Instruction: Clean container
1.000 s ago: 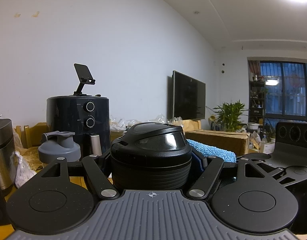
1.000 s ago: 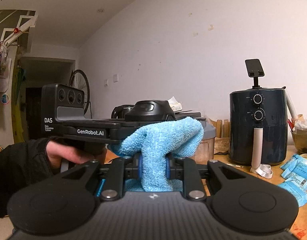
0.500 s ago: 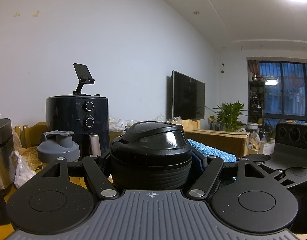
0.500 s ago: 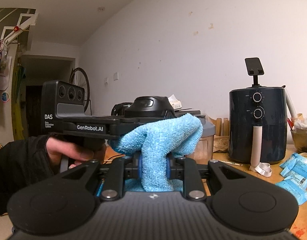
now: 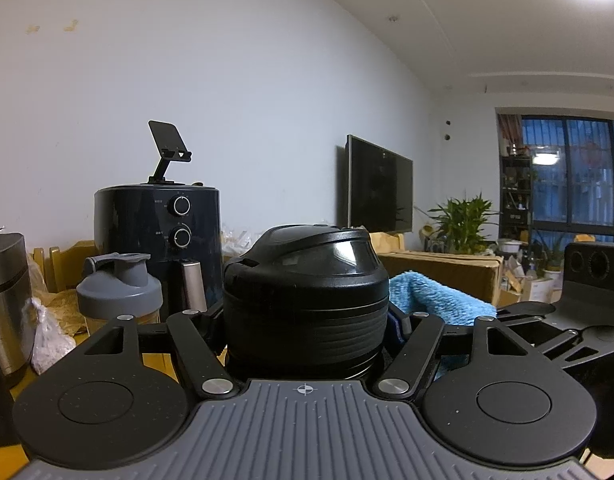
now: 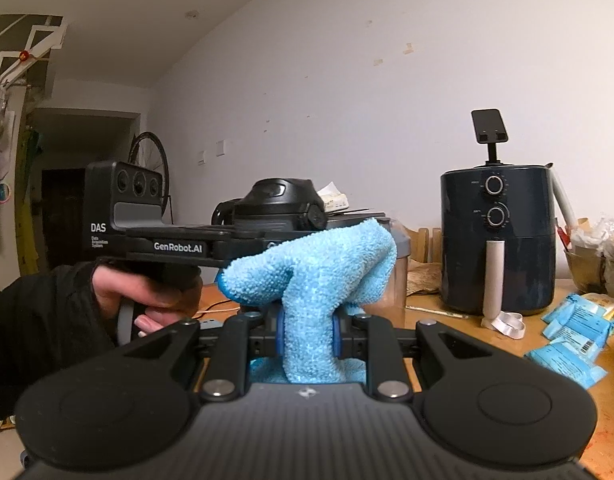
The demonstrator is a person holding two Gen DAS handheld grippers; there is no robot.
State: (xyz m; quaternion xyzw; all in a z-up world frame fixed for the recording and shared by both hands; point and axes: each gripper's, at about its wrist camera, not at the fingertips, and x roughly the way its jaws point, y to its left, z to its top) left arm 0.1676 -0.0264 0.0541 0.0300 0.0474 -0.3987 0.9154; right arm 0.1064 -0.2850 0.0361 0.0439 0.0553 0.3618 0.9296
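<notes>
Both grippers level, jaws clamped.
Left gripper (image 5: 307, 320) hand-held (image 6: 147, 296); right gripper (image 6: 307, 334) just beside it.

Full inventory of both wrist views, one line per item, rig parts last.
Black lidded container: 1, black, clamped in left gripper.
Blue microfibre cloth: 1, light blue, pinched in right gripper, beside the container.
Dark air fryer: 1, navy, on wooden table by wall.
Phone stand: 1, black, atop fryer.
Grey shaker bottle: 1, grey lid, left of fryer.
Steel canister: 1, silver, far left.
Blue packets: several, table right.
Television: 1, black, wall.
Potted plant: 1, green, near window.
Left gripper: 1, black.
Right gripper: 1, black.
Hand: 1, holding left gripper's handle.
</notes>
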